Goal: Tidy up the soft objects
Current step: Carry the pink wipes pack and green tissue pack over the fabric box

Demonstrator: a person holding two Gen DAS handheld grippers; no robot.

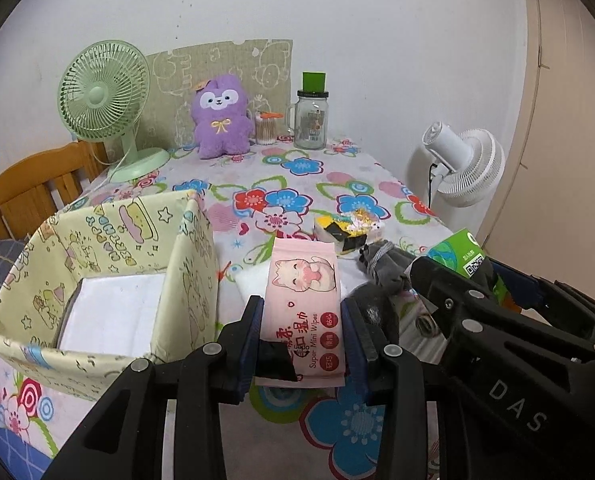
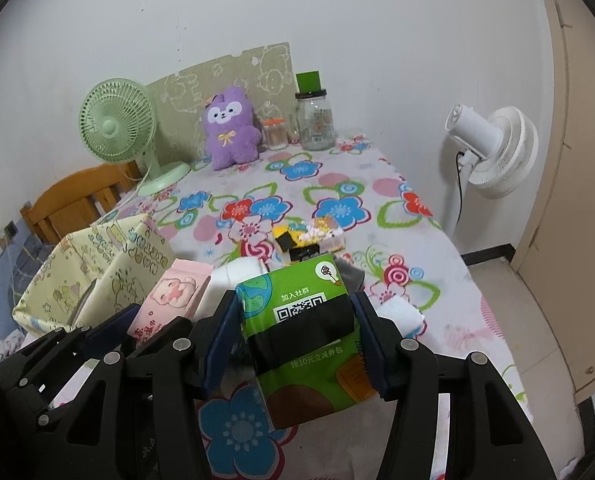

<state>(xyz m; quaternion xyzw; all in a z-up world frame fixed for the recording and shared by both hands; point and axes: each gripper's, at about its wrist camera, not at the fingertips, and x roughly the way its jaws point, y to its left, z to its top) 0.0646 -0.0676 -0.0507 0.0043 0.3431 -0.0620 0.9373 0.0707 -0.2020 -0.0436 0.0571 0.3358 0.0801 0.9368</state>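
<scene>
A pink wipes pack (image 1: pixel 303 308) is held by the left gripper (image 1: pixel 302 334), the fabric box (image 1: pixel 97 276) at nine o'clock. A green tissue pack (image 2: pixel 297 328) is clamped by the right gripper (image 2: pixel 295 340).

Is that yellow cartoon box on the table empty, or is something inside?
Not empty. The yellow fabric box stands open-topped, with a flat white pack lying on its bottom.

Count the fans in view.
2. A green fan stands on the table's back left corner beside the purple plush toy; a white fan stands on the floor off the table's right side. None seems hidden.
</scene>
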